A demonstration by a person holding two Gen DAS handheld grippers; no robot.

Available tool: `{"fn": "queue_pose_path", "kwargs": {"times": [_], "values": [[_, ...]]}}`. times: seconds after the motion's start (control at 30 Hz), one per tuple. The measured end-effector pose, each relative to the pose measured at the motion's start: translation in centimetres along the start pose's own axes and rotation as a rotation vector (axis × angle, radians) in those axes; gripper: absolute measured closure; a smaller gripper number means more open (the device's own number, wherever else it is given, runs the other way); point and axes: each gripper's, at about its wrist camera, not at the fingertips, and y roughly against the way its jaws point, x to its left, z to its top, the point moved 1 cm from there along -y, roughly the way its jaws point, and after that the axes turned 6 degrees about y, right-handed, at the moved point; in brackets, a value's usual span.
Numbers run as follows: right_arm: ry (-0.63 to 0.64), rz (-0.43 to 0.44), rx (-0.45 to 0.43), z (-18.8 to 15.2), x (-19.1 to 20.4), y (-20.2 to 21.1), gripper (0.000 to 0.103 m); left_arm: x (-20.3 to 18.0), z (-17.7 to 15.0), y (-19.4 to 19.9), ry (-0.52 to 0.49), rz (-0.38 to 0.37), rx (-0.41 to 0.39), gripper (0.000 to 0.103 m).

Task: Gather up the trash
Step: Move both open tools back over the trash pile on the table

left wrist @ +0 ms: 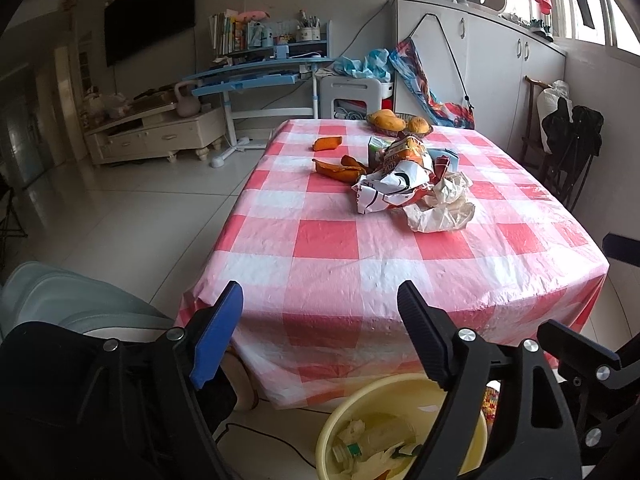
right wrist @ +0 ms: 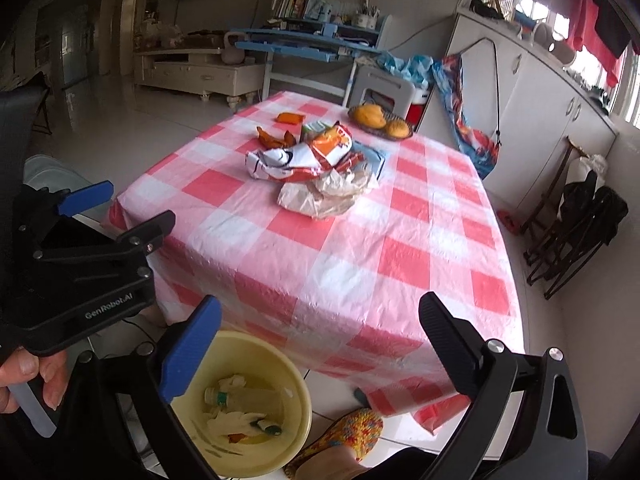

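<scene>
Trash lies in a loose heap on the far half of the surface [left wrist: 328,240], which wears a red-and-white checked cloth: a crumpled white and orange snack bag [left wrist: 394,184] on top, a pale crumpled plastic bag [left wrist: 440,208] touching its near side, and orange peels [left wrist: 340,168] just to its left. One more orange peel piece [left wrist: 327,143] sits apart, further back on the cloth. Behind the heap, near the far edge, a shallow basket of yellow-orange fruit [left wrist: 400,123] stands. From the right wrist view the same heap shows with the snack bag [right wrist: 304,156] over the plastic bag [right wrist: 324,196].

Below the near edge of the surface, on the tiled floor, stands a yellow bin [left wrist: 400,432] already holding a clear bottle and white crumpled scraps; in the right wrist view the bin [right wrist: 240,408] sits just left of a colourful knitted slipper [right wrist: 340,436].

Both claws hover off the near edge, well apart from the heap. The left claw [left wrist: 320,320] has its blue and black fingers spread wide with nothing between them, over the cloth's hanging edge. The right claw [right wrist: 320,340] is likewise spread wide and holds nothing, its blue finger above the bin. The left claw's body [right wrist: 80,264] appears at the left of the right wrist view, a hand gripping its handle.
</scene>
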Motion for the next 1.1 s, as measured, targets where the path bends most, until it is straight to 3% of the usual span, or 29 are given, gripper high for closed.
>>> {"fn": "queue_pose_path", "kwargs": {"times": [0.8, 1.1], "values": [[0.019, 0.018, -0.049, 0.5, 0.9, 0.5, 0.008, 0.0, -0.3, -0.9, 0.001, 0.002, 0.018, 0.024], [-0.003, 0.024, -0.069, 0.9, 0.3, 0.5, 0.008, 2.1, 2.5, -1.2, 0.089, -0.010, 0.024, 0.024]]}}
